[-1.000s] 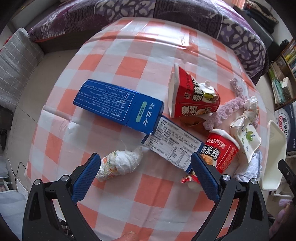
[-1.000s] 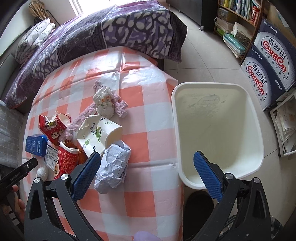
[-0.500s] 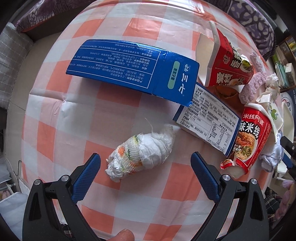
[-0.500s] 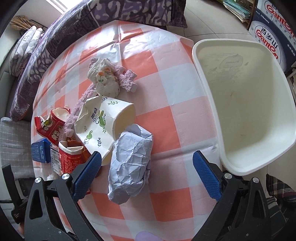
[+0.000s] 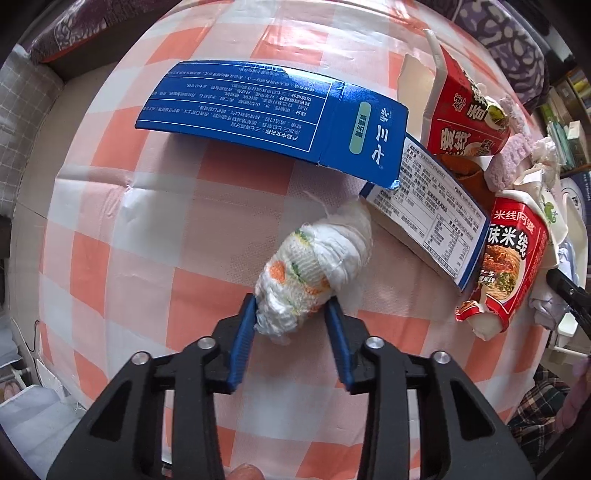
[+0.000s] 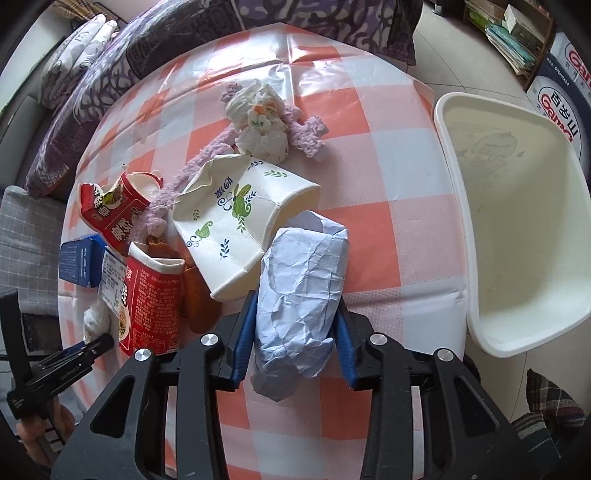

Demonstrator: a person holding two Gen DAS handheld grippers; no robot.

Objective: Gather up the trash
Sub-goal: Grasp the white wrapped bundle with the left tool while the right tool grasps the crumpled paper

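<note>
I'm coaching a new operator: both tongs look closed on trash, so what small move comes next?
Probably lift the right tongs slightly and swing toward the white plastic bin: its blue fingers pinch the crumpled pale-blue paper wad, which lies on the checkered tablecloth.

Daylight gleamed on the checked tablecloth [image 6: 369, 110]; a purple-patterned sofa [image 6: 155, 44] stood behind, pale tiled floor [image 6: 439, 51], bookshelf [image 6: 517, 33] beyond.

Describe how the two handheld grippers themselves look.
Both are alike: the left gripper and right gripper have black angular frames with cut-out openings, silver round screw heads at the joints, and two ribbed blue finger pads. No cables show. White lettering marks the left gripper's body in the right wrist view.
</note>
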